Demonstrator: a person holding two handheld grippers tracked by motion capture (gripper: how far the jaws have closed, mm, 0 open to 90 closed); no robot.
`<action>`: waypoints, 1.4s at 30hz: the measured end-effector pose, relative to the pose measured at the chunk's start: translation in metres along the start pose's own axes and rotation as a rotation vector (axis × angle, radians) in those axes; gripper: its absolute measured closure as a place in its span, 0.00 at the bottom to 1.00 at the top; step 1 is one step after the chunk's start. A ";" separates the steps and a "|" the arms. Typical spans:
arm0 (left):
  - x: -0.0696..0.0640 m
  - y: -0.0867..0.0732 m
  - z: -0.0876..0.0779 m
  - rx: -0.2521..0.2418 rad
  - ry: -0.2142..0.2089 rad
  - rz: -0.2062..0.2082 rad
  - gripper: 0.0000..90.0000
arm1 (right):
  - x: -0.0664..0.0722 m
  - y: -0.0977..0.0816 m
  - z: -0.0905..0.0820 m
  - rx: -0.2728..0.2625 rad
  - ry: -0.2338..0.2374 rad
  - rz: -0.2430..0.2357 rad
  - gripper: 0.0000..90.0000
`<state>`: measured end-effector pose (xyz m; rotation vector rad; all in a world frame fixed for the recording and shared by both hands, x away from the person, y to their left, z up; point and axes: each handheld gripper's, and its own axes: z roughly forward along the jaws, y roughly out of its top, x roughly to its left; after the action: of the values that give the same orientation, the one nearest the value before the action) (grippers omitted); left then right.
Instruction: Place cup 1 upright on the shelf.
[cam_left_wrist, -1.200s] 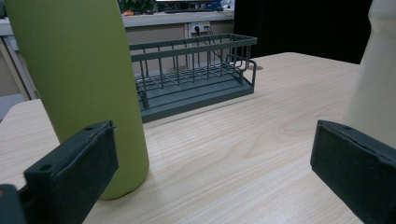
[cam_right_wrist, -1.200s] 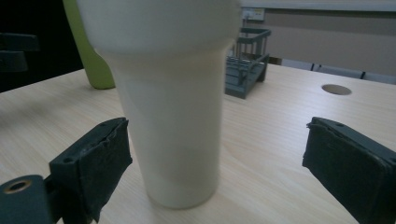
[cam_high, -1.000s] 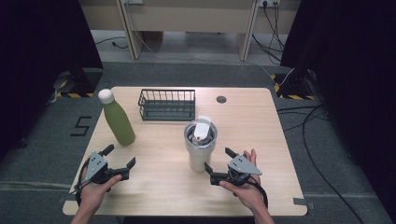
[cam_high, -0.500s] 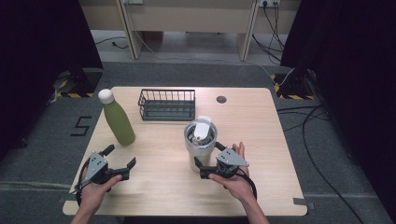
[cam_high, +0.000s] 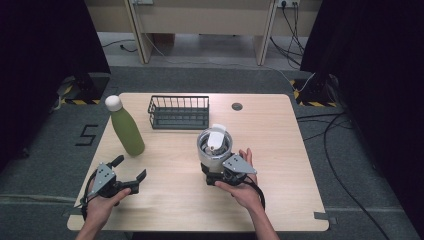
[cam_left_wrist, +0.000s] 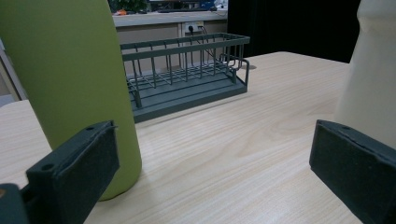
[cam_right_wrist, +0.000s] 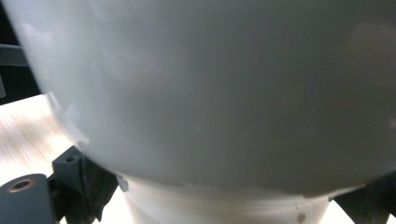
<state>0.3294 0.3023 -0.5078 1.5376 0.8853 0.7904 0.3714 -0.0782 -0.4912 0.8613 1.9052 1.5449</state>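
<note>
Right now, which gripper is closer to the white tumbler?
Right. The right gripper sits at the white tumbler, jaws on either side of its base. The left gripper rests apart, near the green bottle.

Grey carpet floor (cam_high: 45, 165); black curtains (cam_high: 45, 40) (both sides); wooden desk (cam_high: 200, 15) behind.

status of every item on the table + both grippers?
tumbler: upright, lid on, its base between the right jaws
bottle: upright, white cap on
basket: upright, nothing seen inside
right gripper: at the tumbler's base, a jaw on each side; grip cannot be told
left gripper: open, holds nothing, aimed between bottle and tumbler
</note>
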 end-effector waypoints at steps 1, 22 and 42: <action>0.000 0.000 0.000 0.002 -0.003 0.000 0.01 | -0.001 0.000 0.000 -0.004 0.004 -0.004 0.11; 0.002 -0.002 -0.002 -0.004 0.030 -0.021 0.04 | -0.003 0.001 -0.004 -0.017 0.028 0.025 0.11; 0.001 -0.002 -0.002 -0.001 0.029 -0.015 0.04 | -0.012 0.031 -0.005 -0.064 -0.011 0.043 0.12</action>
<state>0.3280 0.3038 -0.5092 1.5206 0.9162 0.8037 0.3794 -0.0861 -0.4598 0.8857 1.8306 1.6139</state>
